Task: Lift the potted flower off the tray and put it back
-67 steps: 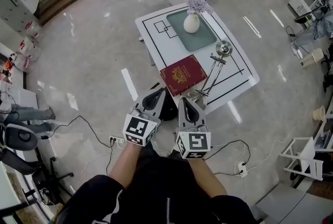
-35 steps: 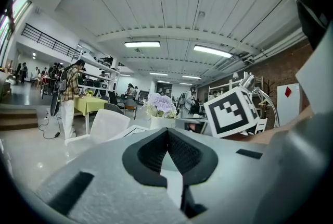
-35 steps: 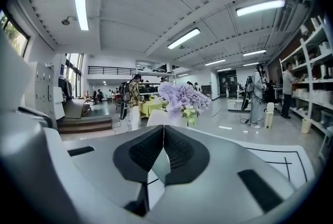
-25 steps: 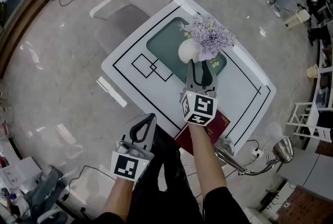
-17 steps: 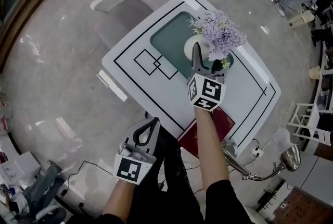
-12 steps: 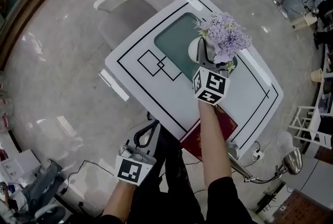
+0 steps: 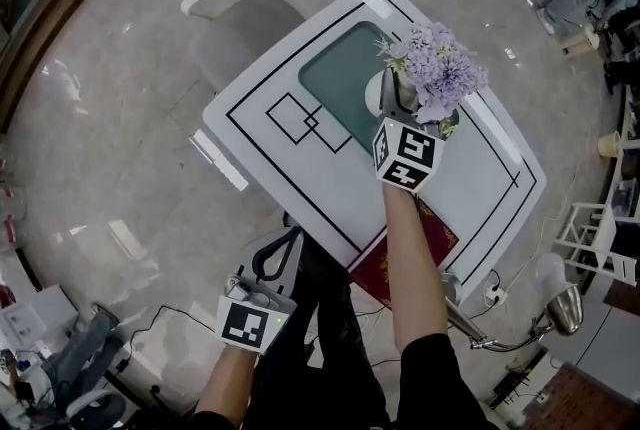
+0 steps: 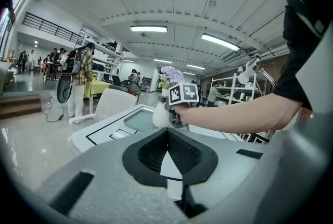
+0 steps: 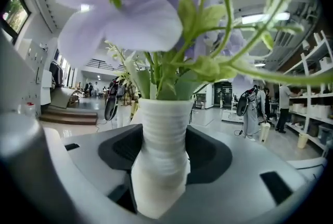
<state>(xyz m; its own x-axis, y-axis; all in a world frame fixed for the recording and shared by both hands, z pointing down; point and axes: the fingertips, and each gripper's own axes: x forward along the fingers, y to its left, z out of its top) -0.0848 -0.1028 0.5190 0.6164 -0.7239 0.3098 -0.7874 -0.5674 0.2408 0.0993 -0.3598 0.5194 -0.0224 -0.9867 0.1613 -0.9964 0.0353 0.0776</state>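
**Bench and tray: potted flower at the point of grasp**

Pale polished stone floor (image 7: 120, 118) surrounds a white bench with black line markings (image 7: 260, 108). On it lies a grey-green rectangular tray (image 7: 335, 78). The potted flower (image 9: 158, 165), a white ribbed ceramic vase with lilac blooms on green stems, stands towards the tray's near right end.

The right gripper (image 7: 393, 98) has the vase's narrow neck between its jaws. They are closing, and the pads meet the ribbed neck on both sides with no gap showing. The left gripper (image 7: 283, 248) hangs low beside the person's leg, well apart from the bench, with its jaws together on nothing.

Assessment: the vase looks rigid, breakable and fairly light. The tall bloom head probably makes it top-heavy. The ribbed neck gives the pads purchase, but a grip this high could let the base swing, so the lift should stay upright.
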